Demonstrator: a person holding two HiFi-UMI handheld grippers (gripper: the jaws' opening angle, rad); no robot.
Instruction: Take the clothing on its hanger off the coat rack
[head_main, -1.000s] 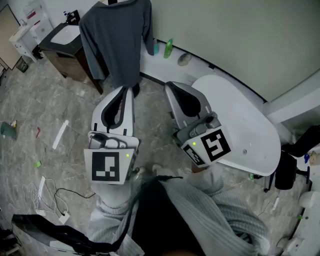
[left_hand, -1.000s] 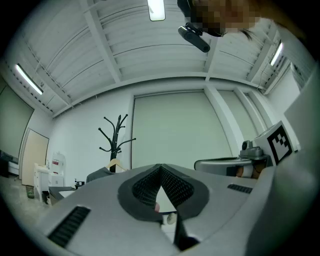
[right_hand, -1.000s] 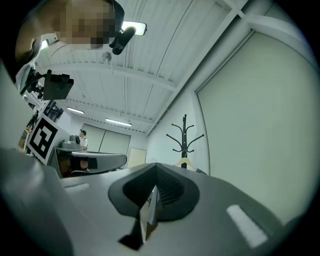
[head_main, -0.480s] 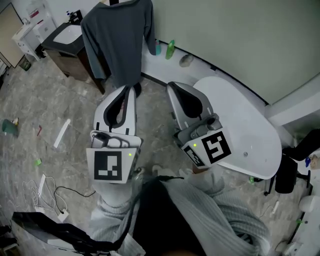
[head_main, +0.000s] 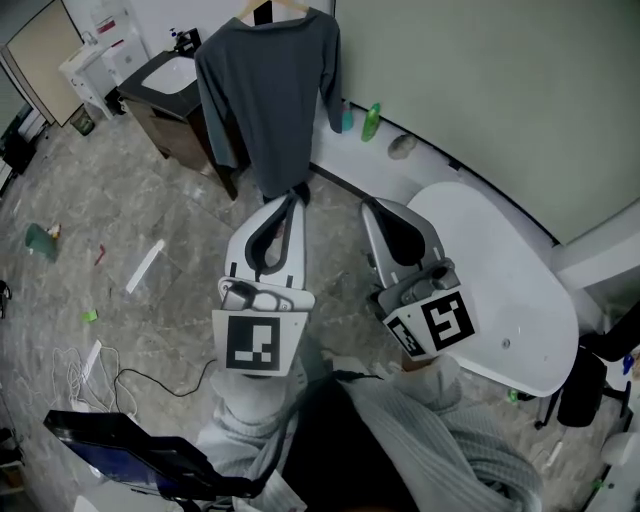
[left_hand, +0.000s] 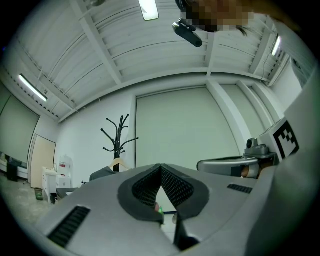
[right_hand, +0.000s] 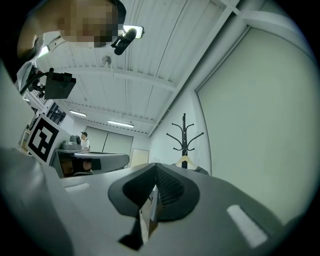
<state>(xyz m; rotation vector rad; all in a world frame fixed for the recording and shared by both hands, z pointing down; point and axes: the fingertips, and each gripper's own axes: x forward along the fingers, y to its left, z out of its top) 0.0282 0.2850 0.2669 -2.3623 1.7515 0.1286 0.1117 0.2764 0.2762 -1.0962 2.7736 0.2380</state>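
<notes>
While neither has anything to grip yet, the left claw (head_main: 292, 197) and right claw (head_main: 371, 207) are both closed and empty, held side by side and aimed at the black branching coat rack (left_hand: 117, 136); the dark grey long-sleeved top (head_main: 265, 90) hangs there on its pale wooden hanger (left_hand: 119, 163), sleeves drooping, smooth, its hem just beyond the left claw.

text: none legible | left gripper (head_main: 290, 196), left cube (head_main: 253, 343): black-and-white square marker, no letters | right gripper (head_main: 369, 204), right cube (head_main: 441, 322): similar marker | white unit (head_main: 92, 62) at far wall: red-printed labels, too small to read
</notes>
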